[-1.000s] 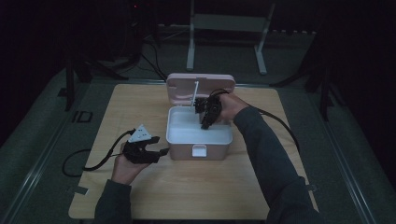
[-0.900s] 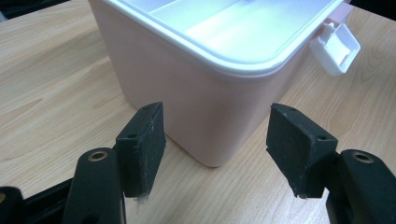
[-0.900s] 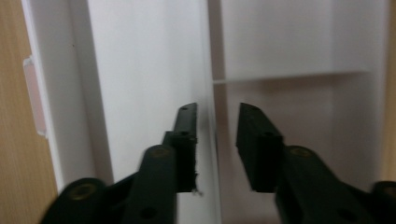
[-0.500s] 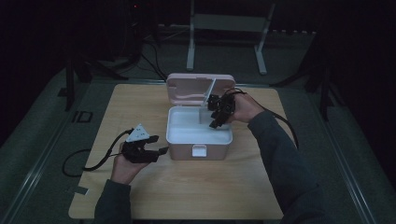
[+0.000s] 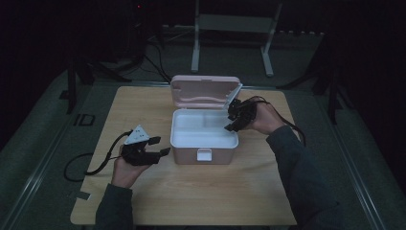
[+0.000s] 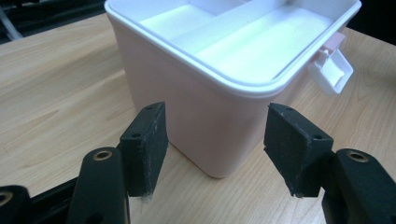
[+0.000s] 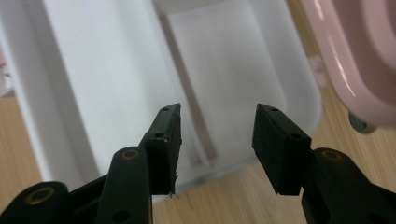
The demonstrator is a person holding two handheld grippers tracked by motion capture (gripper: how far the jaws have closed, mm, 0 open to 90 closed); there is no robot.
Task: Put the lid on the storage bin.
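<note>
A pink box (image 5: 191,154) with a white, divided inside stands at the table's middle, its pink lid (image 5: 203,91) raised at the back. My left gripper (image 5: 162,146) is open just left of the box's front corner. In the left gripper view, that gripper (image 6: 215,144) faces the pink wall (image 6: 187,107) with nothing between its jaws. My right gripper (image 5: 231,117) hovers open at the box's right rim, beside the lid's corner. In the right gripper view, that gripper (image 7: 217,140) looks down on the white compartments (image 7: 93,70) and the lid (image 7: 355,56).
A white latch (image 6: 332,70) hangs on the box's front wall. The wooden table (image 5: 201,196) has bare room in front of the box and on both sides. Cables trail from both grippers. Dark stands and a white frame (image 5: 234,28) sit beyond the table.
My right gripper has moved from over the box's middle out to its right rim. The lid now stands further back. The left gripper has stayed in place.
</note>
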